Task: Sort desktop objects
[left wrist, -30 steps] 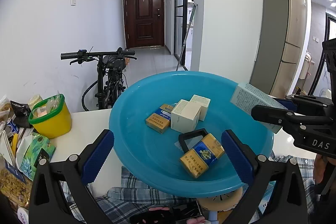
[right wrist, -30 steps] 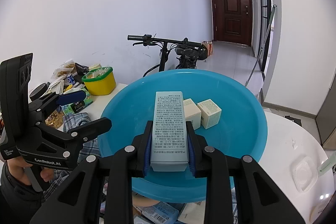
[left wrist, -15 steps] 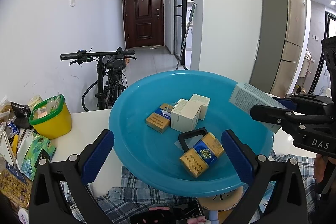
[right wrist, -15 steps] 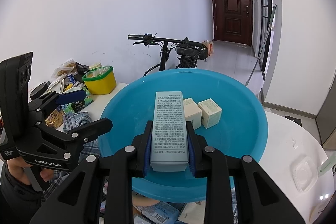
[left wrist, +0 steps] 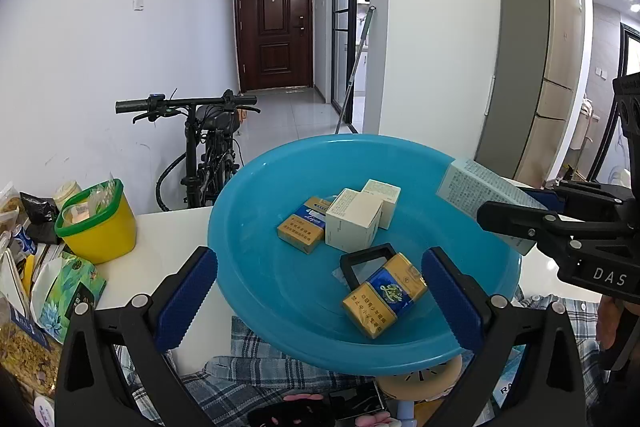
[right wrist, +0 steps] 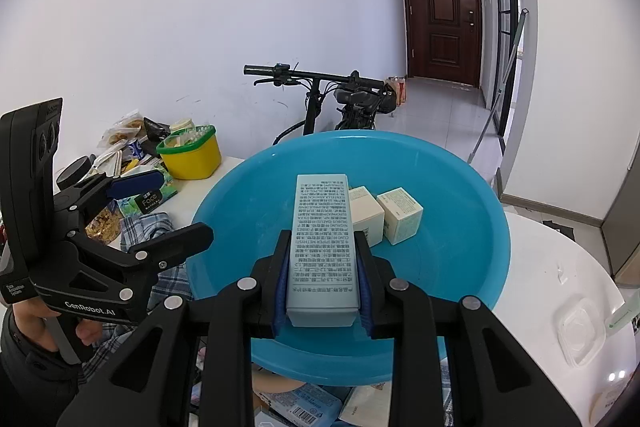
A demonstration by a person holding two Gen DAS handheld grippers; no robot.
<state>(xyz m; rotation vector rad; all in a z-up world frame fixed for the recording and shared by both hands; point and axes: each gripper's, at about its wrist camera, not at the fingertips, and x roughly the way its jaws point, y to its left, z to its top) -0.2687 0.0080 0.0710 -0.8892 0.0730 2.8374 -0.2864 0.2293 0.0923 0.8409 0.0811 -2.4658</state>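
A blue plastic basin (left wrist: 280,291) (right wrist: 460,267) stands on the white table. It holds two white cartons (left wrist: 354,213) (right wrist: 400,215), two yellow-and-blue packs (left wrist: 304,225) and a small black frame (left wrist: 370,259). My right gripper (right wrist: 322,269) is shut on a tall pale-blue box (right wrist: 322,239) and holds it above the basin's near side; the box also shows in the left wrist view (left wrist: 476,193). My left gripper (left wrist: 320,287) is open and empty, its fingers either side of the basin's near rim.
A yellow tub with a green rim (left wrist: 96,219) (right wrist: 192,153) and snack packets (left wrist: 60,283) lie at the left. A plaid cloth (left wrist: 256,367) lies under the basin. A clear lid (right wrist: 580,331) lies on the table at the right. A bicycle (left wrist: 208,143) stands behind.
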